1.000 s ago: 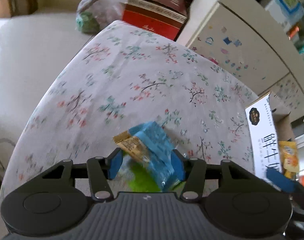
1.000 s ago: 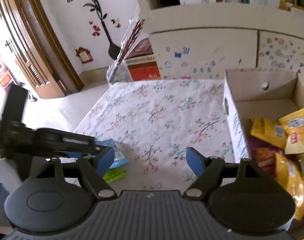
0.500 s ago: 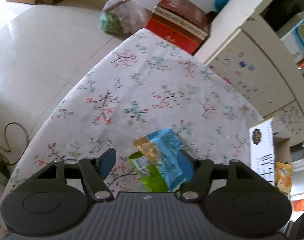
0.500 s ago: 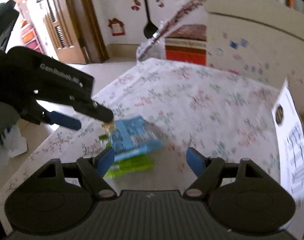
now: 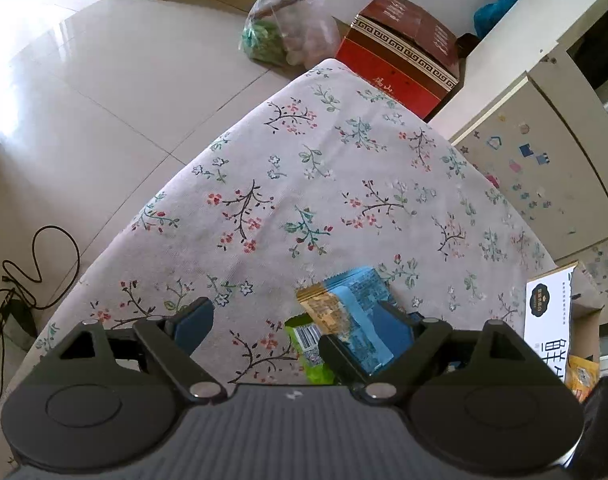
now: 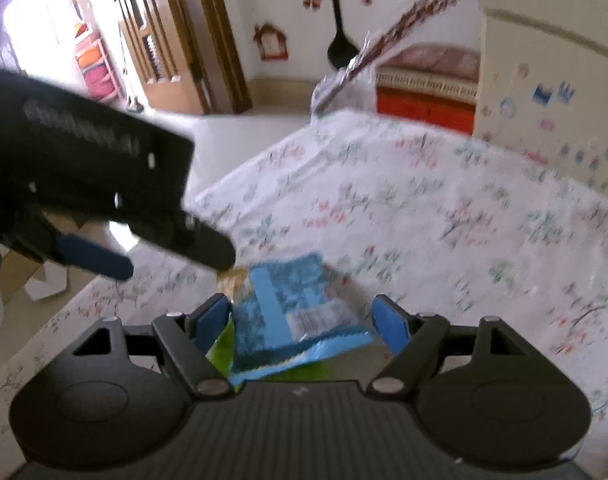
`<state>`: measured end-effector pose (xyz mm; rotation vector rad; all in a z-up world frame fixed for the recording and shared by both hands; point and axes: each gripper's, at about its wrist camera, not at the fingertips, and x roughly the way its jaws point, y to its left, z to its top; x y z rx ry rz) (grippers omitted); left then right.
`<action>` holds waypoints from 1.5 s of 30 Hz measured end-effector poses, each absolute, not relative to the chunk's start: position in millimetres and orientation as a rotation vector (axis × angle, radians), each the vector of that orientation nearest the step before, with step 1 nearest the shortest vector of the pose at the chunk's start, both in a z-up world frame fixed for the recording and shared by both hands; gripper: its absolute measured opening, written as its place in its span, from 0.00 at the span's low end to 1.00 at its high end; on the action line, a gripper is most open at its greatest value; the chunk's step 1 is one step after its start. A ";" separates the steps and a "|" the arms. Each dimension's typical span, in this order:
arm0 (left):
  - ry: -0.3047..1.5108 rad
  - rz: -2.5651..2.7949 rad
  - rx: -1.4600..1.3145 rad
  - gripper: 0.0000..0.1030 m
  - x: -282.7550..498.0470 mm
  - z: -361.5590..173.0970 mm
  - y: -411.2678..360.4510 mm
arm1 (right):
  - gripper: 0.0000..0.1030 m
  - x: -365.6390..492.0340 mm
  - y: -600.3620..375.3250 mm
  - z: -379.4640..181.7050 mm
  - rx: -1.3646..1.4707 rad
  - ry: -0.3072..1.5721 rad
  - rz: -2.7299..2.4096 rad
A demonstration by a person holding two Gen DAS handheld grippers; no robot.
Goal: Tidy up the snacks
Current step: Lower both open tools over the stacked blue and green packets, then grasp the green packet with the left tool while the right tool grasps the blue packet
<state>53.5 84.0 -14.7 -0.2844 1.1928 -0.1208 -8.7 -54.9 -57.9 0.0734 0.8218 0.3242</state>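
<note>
The blue snack packet [image 5: 361, 312] was seen lying on the floral surface [image 5: 304, 184], lower centre, atop a green packet [image 5: 309, 350]. The left gripper [image 5: 294, 322] had just been spread, releasing it. The right gripper [image 6: 304, 318], jaws narrowing, apparently straddled it untouched.

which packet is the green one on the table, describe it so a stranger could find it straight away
Start at the floral tablecloth and go to its near edge, where a small pile of snack packets lies beside the white carton. The green packet is at the bottom, mostly covered by the blue packet. It is the only lime-green one, with a barcode on its exposed corner.
</note>
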 end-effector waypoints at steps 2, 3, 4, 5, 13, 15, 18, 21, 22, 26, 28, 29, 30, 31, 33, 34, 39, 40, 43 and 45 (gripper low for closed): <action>1.190 -0.118 -0.280 0.90 53.5 -14.6 82.2 | 0.66 -11.0 -55.1 -56.7 0.078 0.815 0.322; 1.189 -0.118 -0.276 0.90 53.9 -15.0 80.2 | 0.66 -11.7 -57.7 -55.9 0.100 0.812 0.314; 1.190 -0.118 -0.274 0.90 53.9 -15.2 79.1 | 0.65 -12.6 -61.3 -54.0 0.122 0.804 0.301; 1.192 -0.119 -0.275 0.90 53.7 -15.3 78.2 | 0.64 -14.1 -65.4 -51.7 0.135 0.794 0.289; 1.205 -0.169 -0.240 0.91 48.9 -20.4 60.3 | 0.64 -25.5 -110.3 -40.0 0.195 0.771 0.082; 1.217 -0.175 -0.210 0.91 46.7 -25.5 51.3 | 0.64 -27.9 -115.9 -42.0 0.173 0.783 0.038; 1.232 -0.190 -0.168 0.91 44.2 -33.2 35.7 | 0.65 -29.9 -123.5 -48.0 0.156 0.812 -0.016; 1.233 -0.192 -0.130 0.92 43.0 -38.7 22.3 | 0.66 -33.1 -131.8 -55.7 0.142 0.830 -0.040; 1.232 -0.188 -0.123 0.93 43.5 -40.6 19.5 | 0.67 -33.7 -133.5 -58.1 0.125 0.839 -0.047; 1.223 -0.137 -0.046 1.00 42.5 -52.8 7.7 | 0.77 -37.4 -135.4 -61.2 0.079 0.843 -0.028; 1.199 -0.110 0.018 1.00 40.9 -55.8 1.3 | 0.83 -38.7 -133.8 -63.2 0.042 0.857 -0.023; 1.194 -0.104 0.034 1.00 40.3 -57.4 -0.7 | 0.85 -40.8 -133.3 -64.3 0.020 0.845 -0.021; 1.189 -0.103 0.038 1.00 39.9 -58.0 -0.9 | 0.86 -42.3 -133.3 -65.1 0.013 0.839 -0.017; 1.186 -0.100 0.032 1.00 39.3 -58.4 -0.3 | 0.86 -42.4 -134.3 -65.7 0.020 0.839 -0.016; 1.181 -0.095 0.027 1.00 38.2 -59.0 0.4 | 0.86 -40.9 -135.0 -66.1 0.030 0.839 -0.013; 1.179 -0.094 0.024 1.00 38.0 -59.4 1.3 | 0.87 -40.2 -134.8 -66.2 0.028 0.838 -0.014; 1.182 -0.101 0.026 1.00 38.5 -59.2 2.9 | 0.91 -38.3 -133.1 -68.0 0.017 0.833 -0.008; 1.192 -0.107 0.029 1.00 37.8 -57.4 3.5 | 0.92 -37.6 -132.6 -68.3 0.013 0.833 -0.003; 1.223 -0.131 0.045 1.00 40.9 -57.3 8.7 | 0.96 -37.3 -129.8 -68.8 -0.005 0.837 0.026; 1.218 -0.138 0.047 1.00 39.3 -57.3 13.7 | 0.96 -37.5 -124.9 -68.1 -0.033 0.833 0.037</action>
